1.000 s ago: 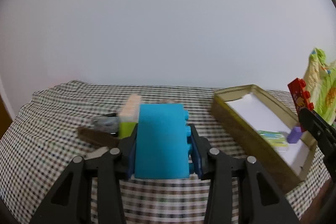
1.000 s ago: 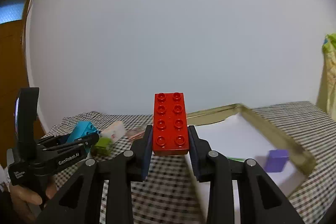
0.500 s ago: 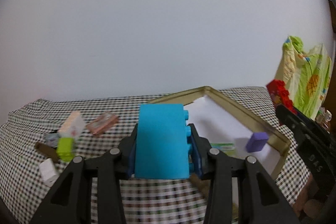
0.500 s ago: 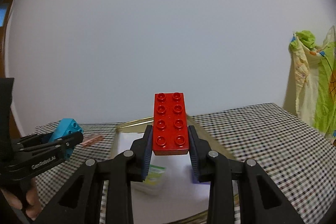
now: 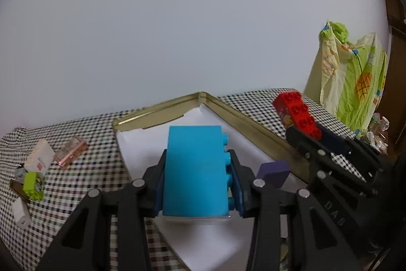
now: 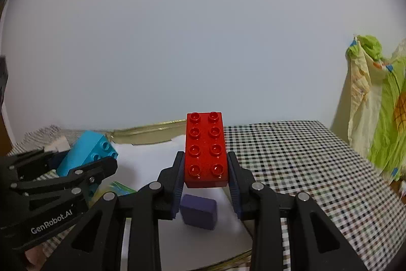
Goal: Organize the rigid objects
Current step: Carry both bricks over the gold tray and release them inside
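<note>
My left gripper is shut on a large blue brick and holds it above the white-lined gold tray. My right gripper is shut on a red studded brick and holds it above the tray's right part. A purple block lies in the tray just below the red brick; it also shows in the left wrist view. The right gripper with the red brick shows at the right of the left wrist view, and the blue brick at the left of the right wrist view.
On the checked cloth left of the tray lie a lime brick, a white box, a clear pink case and a small white piece. A green-yellow printed bag stands at the right. A green-printed item lies in the tray.
Both grippers have swung right with their bricks held, from over the loose items to over the tray. The tray and purple block now lie directly beneath them.
</note>
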`<state>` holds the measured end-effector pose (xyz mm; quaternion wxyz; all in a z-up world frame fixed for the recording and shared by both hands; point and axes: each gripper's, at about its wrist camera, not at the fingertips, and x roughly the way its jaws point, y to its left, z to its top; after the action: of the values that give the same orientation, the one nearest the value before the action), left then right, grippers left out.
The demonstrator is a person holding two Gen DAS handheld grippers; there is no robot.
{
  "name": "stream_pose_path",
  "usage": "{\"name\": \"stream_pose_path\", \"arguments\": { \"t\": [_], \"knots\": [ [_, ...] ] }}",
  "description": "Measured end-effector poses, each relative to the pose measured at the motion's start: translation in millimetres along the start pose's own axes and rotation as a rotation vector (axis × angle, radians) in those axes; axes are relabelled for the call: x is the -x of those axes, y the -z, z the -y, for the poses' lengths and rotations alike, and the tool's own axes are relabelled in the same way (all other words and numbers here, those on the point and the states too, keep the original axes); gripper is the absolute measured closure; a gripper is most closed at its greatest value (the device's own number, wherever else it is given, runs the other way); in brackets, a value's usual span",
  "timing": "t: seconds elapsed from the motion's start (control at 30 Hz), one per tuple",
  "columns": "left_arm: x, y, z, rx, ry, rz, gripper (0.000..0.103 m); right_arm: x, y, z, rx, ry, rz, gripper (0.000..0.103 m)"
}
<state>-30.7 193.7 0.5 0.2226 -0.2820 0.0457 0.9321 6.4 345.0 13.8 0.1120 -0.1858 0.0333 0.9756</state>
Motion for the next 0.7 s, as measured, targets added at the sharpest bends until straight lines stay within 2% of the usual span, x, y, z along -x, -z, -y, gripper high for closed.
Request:
{"name": "stream_pose_path", "arguments": {
  "t": [0.17, 0.43, 0.7],
  "knots": [
    [-13, 6, 2, -0.009, 0.003, -0.049, 0.061, -18, 5, 3, -0.022, -0.038, -0.096, 0.069],
    [-32, 16, 5, -0.039, -0.004, -0.141, 0.061, -21, 7, 3, -0.047, -0.063, -0.14, 0.069],
    [-34, 19, 2, -0.034, -0.02, -0.173, 0.061, -33, 7, -6, -0.014, -0.084, -0.212, 0.068]
  ]
}}
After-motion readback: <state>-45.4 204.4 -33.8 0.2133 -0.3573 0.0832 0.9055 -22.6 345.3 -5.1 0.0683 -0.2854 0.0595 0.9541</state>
